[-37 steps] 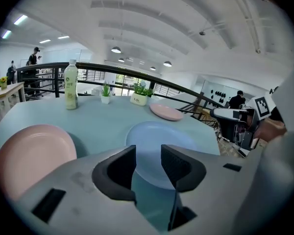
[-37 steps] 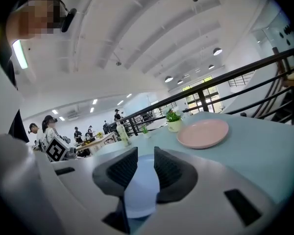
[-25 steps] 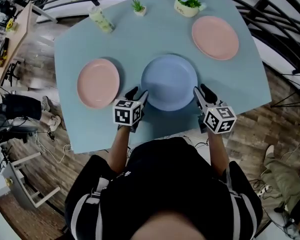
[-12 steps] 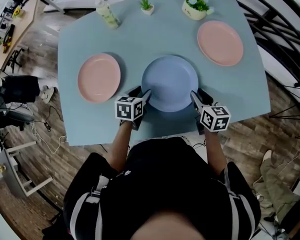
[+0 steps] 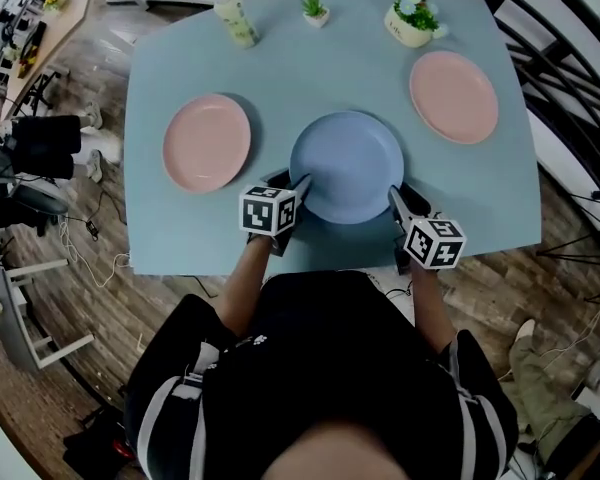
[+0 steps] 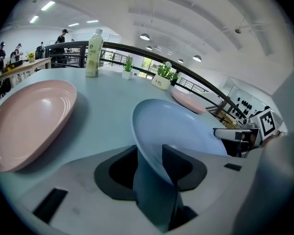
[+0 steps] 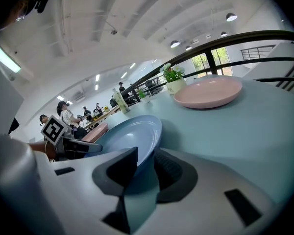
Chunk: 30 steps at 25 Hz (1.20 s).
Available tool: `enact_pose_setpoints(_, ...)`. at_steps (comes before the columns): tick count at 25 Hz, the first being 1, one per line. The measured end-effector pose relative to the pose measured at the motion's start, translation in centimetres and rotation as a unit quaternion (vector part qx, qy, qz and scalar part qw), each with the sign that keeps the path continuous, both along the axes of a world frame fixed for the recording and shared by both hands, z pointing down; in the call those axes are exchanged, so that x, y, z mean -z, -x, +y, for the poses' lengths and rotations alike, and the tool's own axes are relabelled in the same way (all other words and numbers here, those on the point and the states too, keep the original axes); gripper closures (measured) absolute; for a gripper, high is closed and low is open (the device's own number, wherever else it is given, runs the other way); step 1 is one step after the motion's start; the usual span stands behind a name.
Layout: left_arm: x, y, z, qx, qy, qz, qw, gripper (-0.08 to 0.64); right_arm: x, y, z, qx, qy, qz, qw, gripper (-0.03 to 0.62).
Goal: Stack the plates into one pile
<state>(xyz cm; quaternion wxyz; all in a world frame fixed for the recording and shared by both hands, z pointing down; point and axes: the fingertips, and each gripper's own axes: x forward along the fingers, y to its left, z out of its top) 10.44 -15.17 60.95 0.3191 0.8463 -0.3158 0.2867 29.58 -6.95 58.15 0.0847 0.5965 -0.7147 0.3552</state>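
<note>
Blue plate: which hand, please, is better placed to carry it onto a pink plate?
Probably left. The left gripper has the blue plate's rim between its fingers, which have just been closing, and the left pink plate lies near it; the right pink plate sits farther from the right gripper.

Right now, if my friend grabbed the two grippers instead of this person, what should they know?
Left gripper: open, its fingers have just been closing around the near-left rim of the blue plate.
Right gripper: fingers astride the near-right rim; I cannot tell if they pinch yet.
Things: blue plate flat in the middle of the table; left pink plate and right pink plate lie apart from it.
Done: nothing stacked.
Left: probably grip and lift the blue plate onto a pink one, then add the third.
</note>
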Motion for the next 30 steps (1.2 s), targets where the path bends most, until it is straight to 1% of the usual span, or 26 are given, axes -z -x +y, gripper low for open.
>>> enact_pose_setpoints(5,1.3,1.0,-0.2,0.014,-0.015,0.002,0.9998,0.403,1.0,0.8,-0.4,0.001,-0.014,-0.013,1.000,0.488)
enact_pose_setpoints(9,2.7,2.5,-0.3,0.032,-0.031,0.012,0.9989,0.403,2.0,2.0,-1.2,0.019,-0.027,-0.014,0.999,0.489)
enact_pose_setpoints(19,5.2,10.0,-2.8,0.078,-0.051,0.012,0.9956,0.403,4.5,8.9,-5.5,0.066,-0.051,-0.022,0.996,0.489)
enact_pose_setpoints(25,5.9,15.6,-4.5,0.103,-0.057,0.006,0.9930,0.403,5.1,14.2,-8.2,0.093,-0.057,-0.028,0.994,0.489)
enact_pose_setpoints(30,6.1,19.5,-5.8,0.115,-0.059,0.000,0.9917,0.403,5.2,17.9,-10.0,0.110,-0.055,-0.029,0.992,0.489)
